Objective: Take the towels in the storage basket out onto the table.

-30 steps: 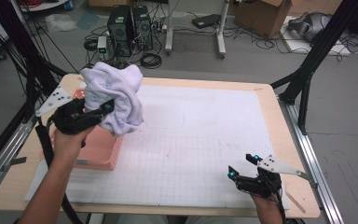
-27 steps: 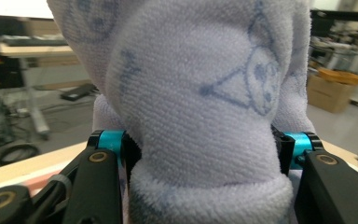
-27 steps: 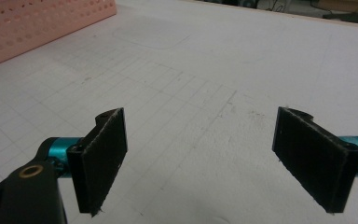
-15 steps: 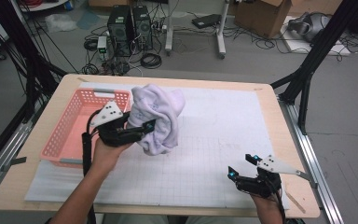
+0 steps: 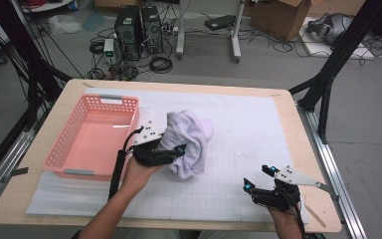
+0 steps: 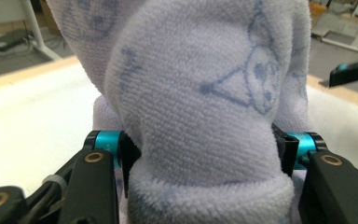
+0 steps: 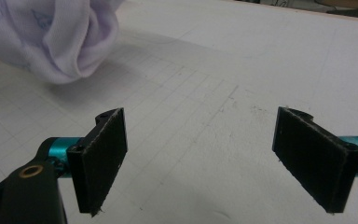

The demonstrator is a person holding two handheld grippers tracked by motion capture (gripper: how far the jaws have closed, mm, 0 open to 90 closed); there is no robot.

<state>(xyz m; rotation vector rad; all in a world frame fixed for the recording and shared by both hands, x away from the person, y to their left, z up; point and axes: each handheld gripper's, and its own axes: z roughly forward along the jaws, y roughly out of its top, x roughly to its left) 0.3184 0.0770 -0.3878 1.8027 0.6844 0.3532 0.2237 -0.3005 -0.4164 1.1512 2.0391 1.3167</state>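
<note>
The left gripper (image 5: 165,152), its fingers clamped on the bunched lilac terry towel (image 5: 189,142), has carried it from the pink plastic basket (image 5: 59,158) to mid-bench, ready for spreading, while the right gripper (image 5: 263,178) waits wide open, empty.

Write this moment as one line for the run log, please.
left gripper: shut on towel, over mat | right gripper: open, empty, near table's front edge | basket: empty, left of towel

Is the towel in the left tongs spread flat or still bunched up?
Bunched up. The towel hangs in a crumpled wad from the left tongs, clamped between their pads, beside the pink basket.
</note>
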